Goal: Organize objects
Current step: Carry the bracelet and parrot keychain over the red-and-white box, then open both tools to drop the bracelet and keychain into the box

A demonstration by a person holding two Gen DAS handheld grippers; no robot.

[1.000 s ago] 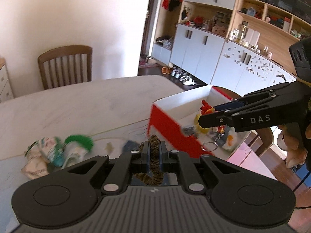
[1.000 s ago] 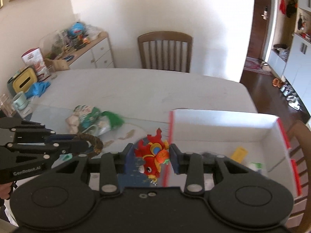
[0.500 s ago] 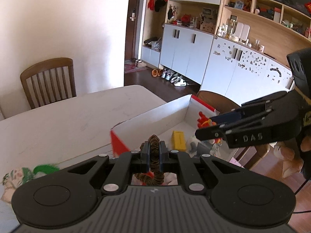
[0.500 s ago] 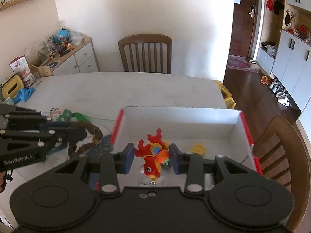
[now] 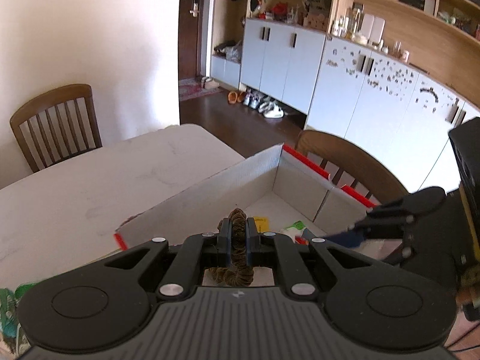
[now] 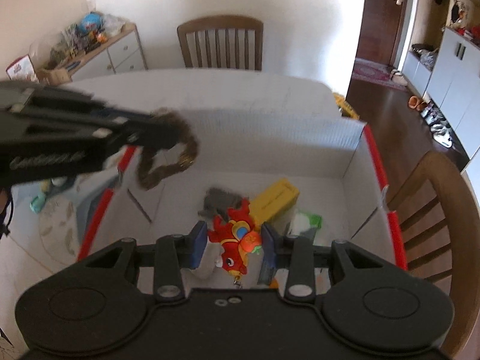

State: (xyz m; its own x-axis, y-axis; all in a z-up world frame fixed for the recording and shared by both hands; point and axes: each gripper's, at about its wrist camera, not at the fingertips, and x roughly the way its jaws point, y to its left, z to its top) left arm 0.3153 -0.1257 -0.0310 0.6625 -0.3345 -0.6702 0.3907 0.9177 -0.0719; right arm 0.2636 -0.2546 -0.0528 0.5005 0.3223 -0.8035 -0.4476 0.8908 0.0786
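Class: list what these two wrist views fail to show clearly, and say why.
- Left gripper lettering, right view: motion-blurred.
- Yellow box print, right view: too small.
- Toy, left view: hidden behind the right gripper.
- Hair tie lower loop, left view: behind the fingers.

The left matte black plastic gripper (image 5: 238, 238) has silver screws and a ribbed top. The right black plastic gripper (image 6: 234, 244) has blue pads (image 6: 199, 244) on its fingers and two round discs.
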